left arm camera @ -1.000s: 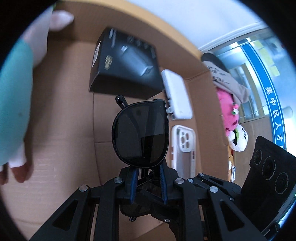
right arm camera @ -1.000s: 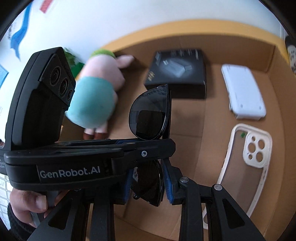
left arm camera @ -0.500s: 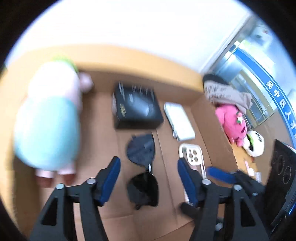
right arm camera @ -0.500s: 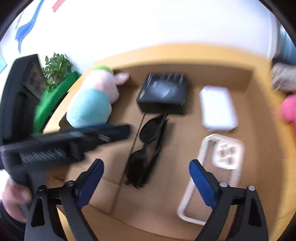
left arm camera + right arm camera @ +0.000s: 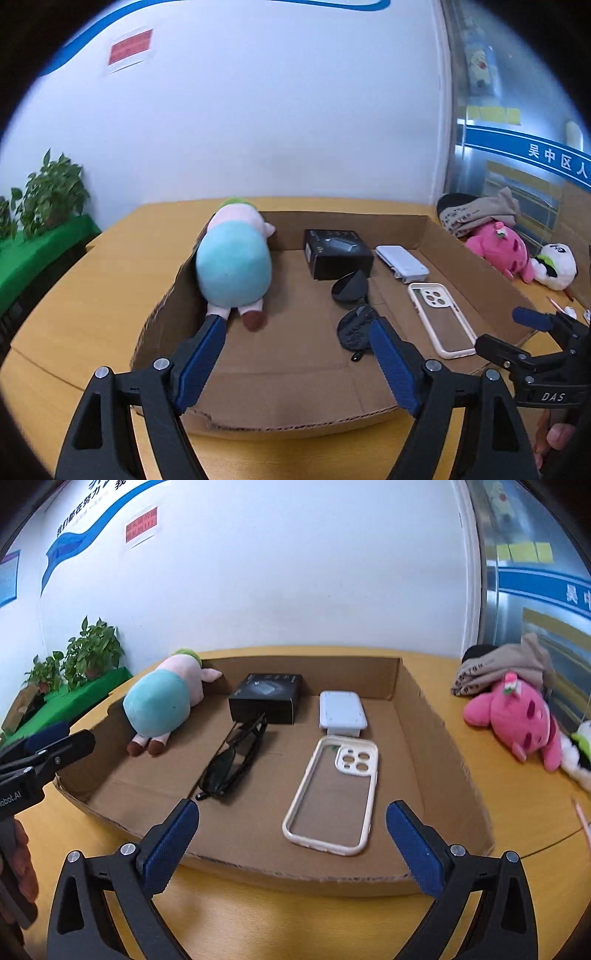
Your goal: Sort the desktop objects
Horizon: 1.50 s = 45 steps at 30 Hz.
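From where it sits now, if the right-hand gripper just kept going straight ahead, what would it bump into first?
Probably the clear phone case lying flat in the cardboard box. The right gripper is open above the box's near wall, and the case lies between its fingers' line. Depth is uncertain; a lower path could meet that wall first.

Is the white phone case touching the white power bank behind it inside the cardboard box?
Cannot tell. In the right wrist view the phone case seems to meet the power bank; the left wrist view hints at a gap, neither plainly.
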Motion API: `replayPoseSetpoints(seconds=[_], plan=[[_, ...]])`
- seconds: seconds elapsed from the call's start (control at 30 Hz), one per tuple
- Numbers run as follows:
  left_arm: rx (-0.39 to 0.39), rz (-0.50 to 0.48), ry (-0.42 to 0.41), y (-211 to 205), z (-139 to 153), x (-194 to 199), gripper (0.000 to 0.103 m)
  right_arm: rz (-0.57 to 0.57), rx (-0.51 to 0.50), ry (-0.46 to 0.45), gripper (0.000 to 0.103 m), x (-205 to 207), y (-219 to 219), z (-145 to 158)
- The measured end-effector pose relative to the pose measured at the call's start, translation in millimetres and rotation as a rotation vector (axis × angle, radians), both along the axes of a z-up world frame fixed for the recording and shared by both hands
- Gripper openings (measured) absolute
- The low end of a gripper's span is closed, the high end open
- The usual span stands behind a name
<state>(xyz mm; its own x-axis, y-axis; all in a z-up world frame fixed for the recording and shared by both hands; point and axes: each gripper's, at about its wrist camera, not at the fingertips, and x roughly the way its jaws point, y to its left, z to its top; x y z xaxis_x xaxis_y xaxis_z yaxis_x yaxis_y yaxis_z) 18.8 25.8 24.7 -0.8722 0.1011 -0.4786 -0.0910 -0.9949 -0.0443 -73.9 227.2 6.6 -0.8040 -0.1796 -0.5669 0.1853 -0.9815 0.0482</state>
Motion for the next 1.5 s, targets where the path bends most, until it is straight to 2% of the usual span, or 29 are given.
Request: replayPoseSetpoints(seconds=[0.03,0.13,0.2,0.43,1.27,1.3,1.33,1.37,1.5], plan=[[0.001,0.008,-0.007,-1.0,-7.4,-1.3,0.080,0.001,0.001,-0.005,0.103,-0.6,0.4,-6.6],[0.010,0.013,-0.032,-1.2,-27.2,-0.9,0.081,0.002,0.007,0.057,0.103,5.8,-0.1,-9.2],[0.003,0.012,-0.004,-0.5,-30.9,4.4,0.082,0.007,0.012,0.074,0.103,6.5,-0.8,-11.0],[0.026,0.011,-0.032,-3.7,-35.1,-0.4,0.091,-0.009,0.015,0.107,0.103,11.1,-2.1,-14.3],[0.028,0.013,-0.035,-5.5,-36.1,-0.6,0.092,-0.006,0.013,0.106,0.103,10.4,-0.9,-15.9],[0.028,0.015,-0.035,-5.6,-36.1,-0.9,0.093,-0.006,0.013,0.106,0.103,10.3,-0.9,-16.0],[0.027,0.021,-0.040,-5.9,-36.4,-1.8,0.101,-0.006,0.013,0.107,0.103,10.4,-0.8,-16.0],[0.025,0.032,-0.048,-6.5,-37.3,-3.6,0.103,-0.006,0.013,0.107,0.103,10.5,-0.9,-16.0],[0.022,0.038,-0.048,-6.7,-37.8,-4.0,0.103,-0.009,0.017,0.106,0.103,9.7,-1.6,-15.9]])
